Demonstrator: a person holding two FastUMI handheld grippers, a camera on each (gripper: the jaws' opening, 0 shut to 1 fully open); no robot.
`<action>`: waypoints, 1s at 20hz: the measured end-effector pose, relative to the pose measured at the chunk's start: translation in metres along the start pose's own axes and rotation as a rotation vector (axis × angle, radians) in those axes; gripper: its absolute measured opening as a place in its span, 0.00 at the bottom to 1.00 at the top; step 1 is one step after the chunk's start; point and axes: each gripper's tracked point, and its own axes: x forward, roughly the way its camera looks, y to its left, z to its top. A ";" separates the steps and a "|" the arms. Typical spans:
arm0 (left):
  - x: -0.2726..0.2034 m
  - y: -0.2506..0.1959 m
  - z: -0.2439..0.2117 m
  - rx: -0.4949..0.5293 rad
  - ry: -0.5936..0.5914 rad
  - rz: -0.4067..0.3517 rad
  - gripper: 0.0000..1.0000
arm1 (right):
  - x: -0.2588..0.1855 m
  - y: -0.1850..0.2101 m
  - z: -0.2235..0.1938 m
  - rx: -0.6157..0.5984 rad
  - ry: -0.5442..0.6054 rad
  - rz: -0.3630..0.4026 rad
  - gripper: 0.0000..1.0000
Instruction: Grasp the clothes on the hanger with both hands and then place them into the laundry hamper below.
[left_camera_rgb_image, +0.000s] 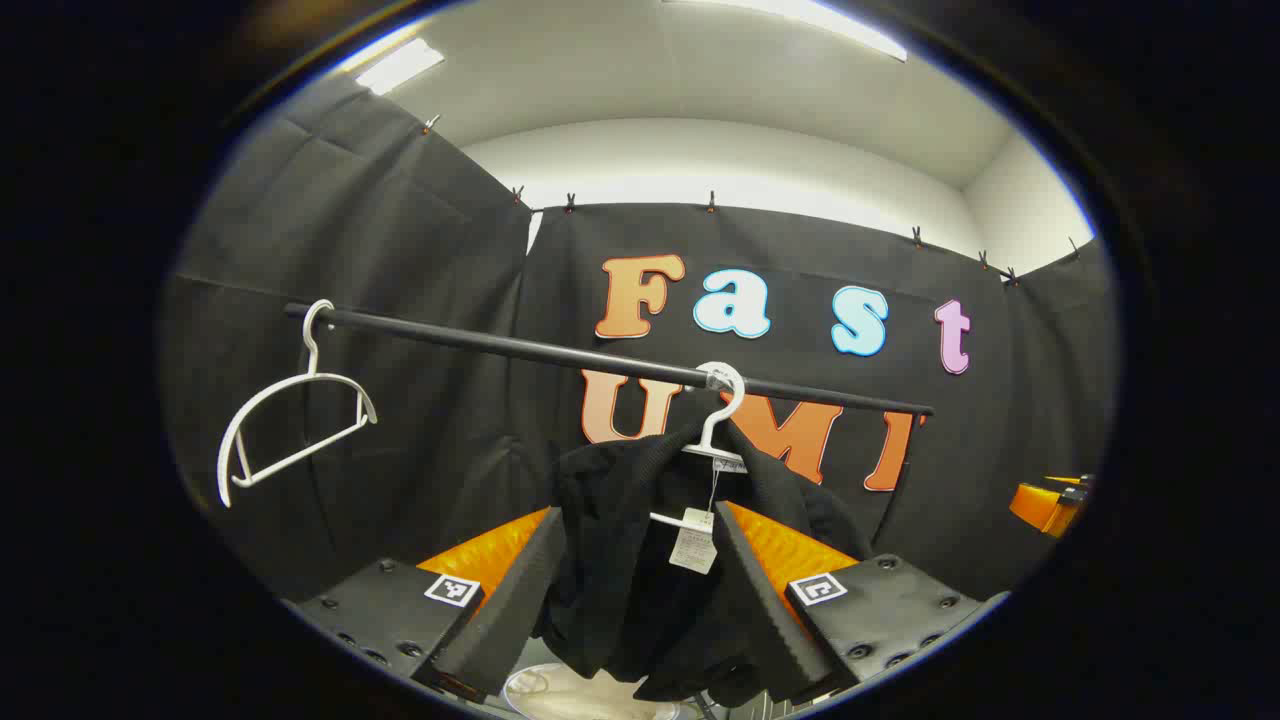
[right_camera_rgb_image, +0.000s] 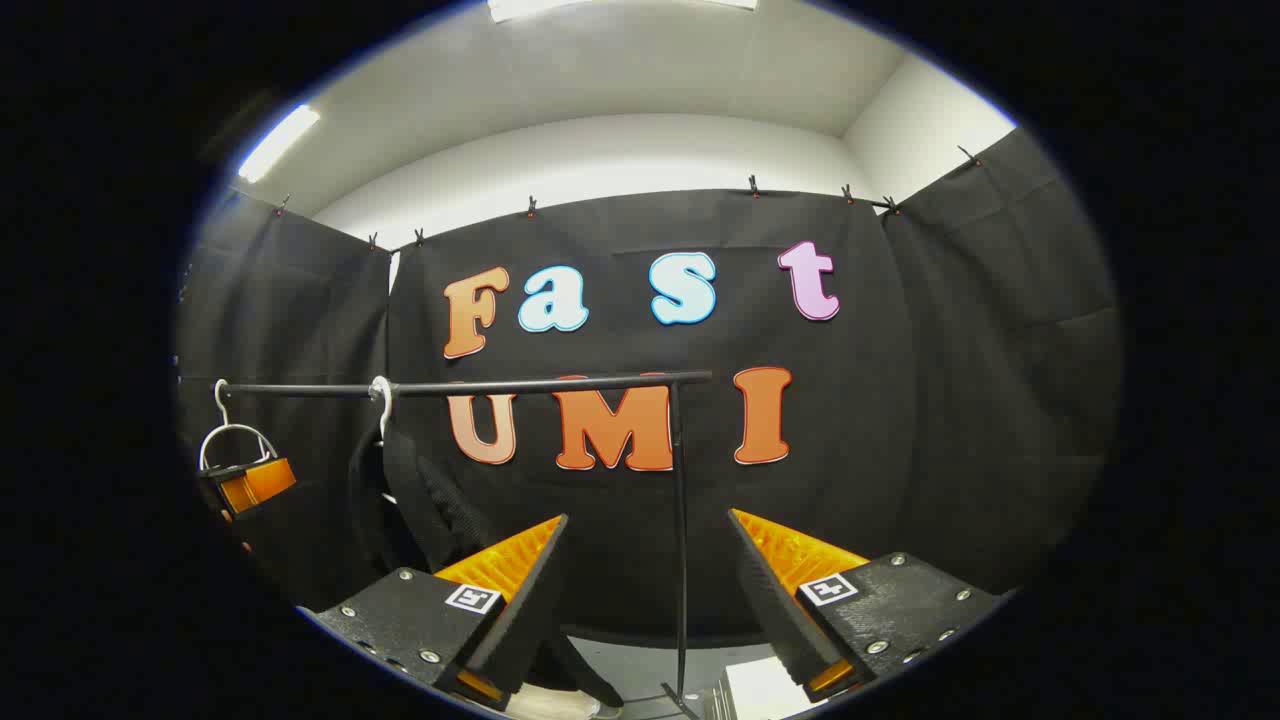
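Left gripper is spread wide with the black garment between its fingers at 6 o'clock, not yet pinched; right gripper gapes on nothing, garment off at its 9 o'clock. Bring the right across before clamping either. Beyond, the white hanger hooks the rail: lift clear of it, then drop.

Garment hangs on rail, right of empty hanger.

A bare white hanger dangles at the end of a black rail, carried by a thin upright post, under lit ceiling strip lights.
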 end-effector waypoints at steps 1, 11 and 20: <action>-0.001 -0.002 0.002 0.015 0.000 -0.016 0.93 | 0.000 0.001 0.000 -0.003 0.001 -0.001 0.93; -0.002 0.006 0.022 0.064 -0.028 0.016 0.93 | 0.004 0.002 0.014 -0.001 -0.022 -0.006 1.00; 0.000 0.029 0.020 0.052 -0.023 0.083 0.93 | 0.004 0.007 0.016 -0.015 -0.024 -0.009 1.00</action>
